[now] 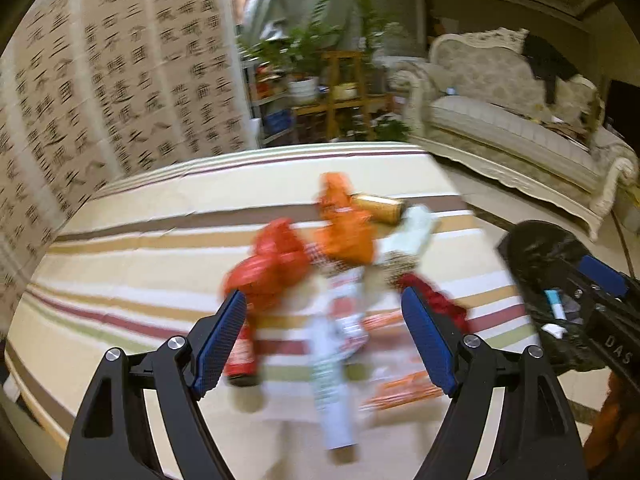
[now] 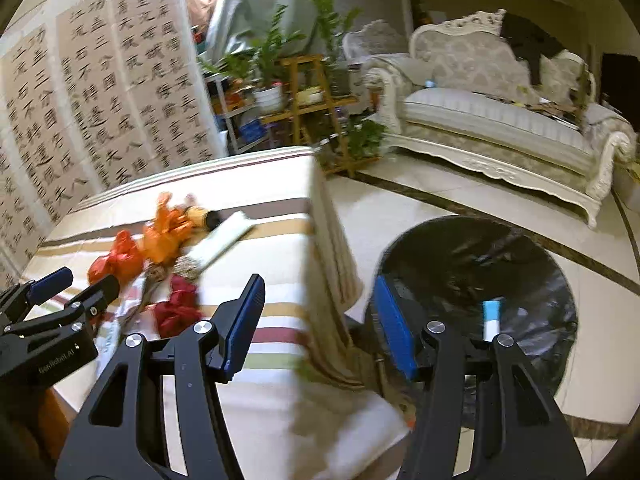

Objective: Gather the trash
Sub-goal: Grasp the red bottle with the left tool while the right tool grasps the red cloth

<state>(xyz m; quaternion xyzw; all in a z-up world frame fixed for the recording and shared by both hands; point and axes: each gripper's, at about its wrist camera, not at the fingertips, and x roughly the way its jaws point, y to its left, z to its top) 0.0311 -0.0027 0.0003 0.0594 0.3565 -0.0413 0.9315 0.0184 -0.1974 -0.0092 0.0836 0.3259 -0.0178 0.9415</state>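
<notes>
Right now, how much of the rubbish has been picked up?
Little looks done: the black-lined bin holds a small blue-and-white tube. Nothing is in hand; the left gripper and right gripper are both open. Left on the striped table: red bag, orange bag, wrappers.

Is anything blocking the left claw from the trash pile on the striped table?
Nothing visible does. The left claw is open and sits directly over the trash pile on the table; no object lies between them. The bin stands off the table's right edge.
</notes>
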